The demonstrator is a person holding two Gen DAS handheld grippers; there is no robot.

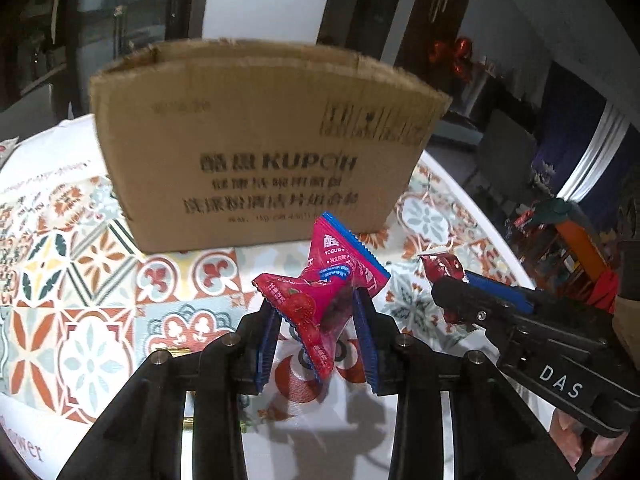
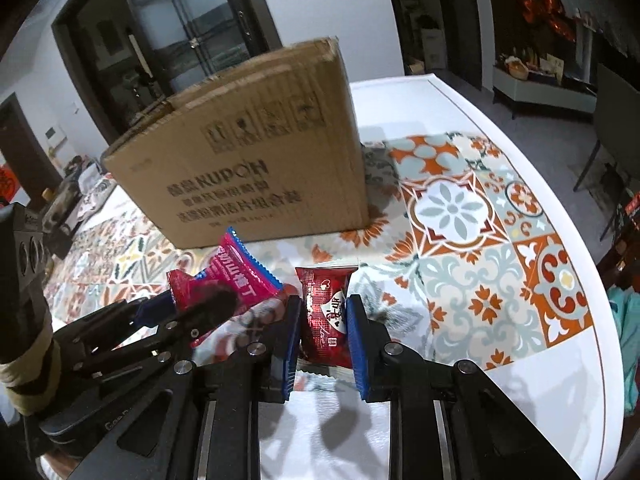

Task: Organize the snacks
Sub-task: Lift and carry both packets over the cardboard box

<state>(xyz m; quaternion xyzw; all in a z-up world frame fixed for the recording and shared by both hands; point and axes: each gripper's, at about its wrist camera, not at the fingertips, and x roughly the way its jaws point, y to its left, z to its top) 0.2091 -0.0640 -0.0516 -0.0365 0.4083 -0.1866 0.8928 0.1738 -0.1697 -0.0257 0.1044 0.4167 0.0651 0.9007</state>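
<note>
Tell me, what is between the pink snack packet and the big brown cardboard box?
Nothing: only bare patterned tablecloth separates pink snack packet from brown cardboard box, seen in both views.

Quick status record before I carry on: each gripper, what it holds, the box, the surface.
left gripper: shut on pink yogurt snack packet, lifted off the table
right gripper: shut on dark red snack packet
cardboard box: upright behind both packets, printed side facing the cameras
surface: white table with patterned tile mat

Patterned tile-print cloth [image 2: 460, 216] covers white table [image 2: 560, 380]; red balloons [image 2: 548, 12] in background.
</note>
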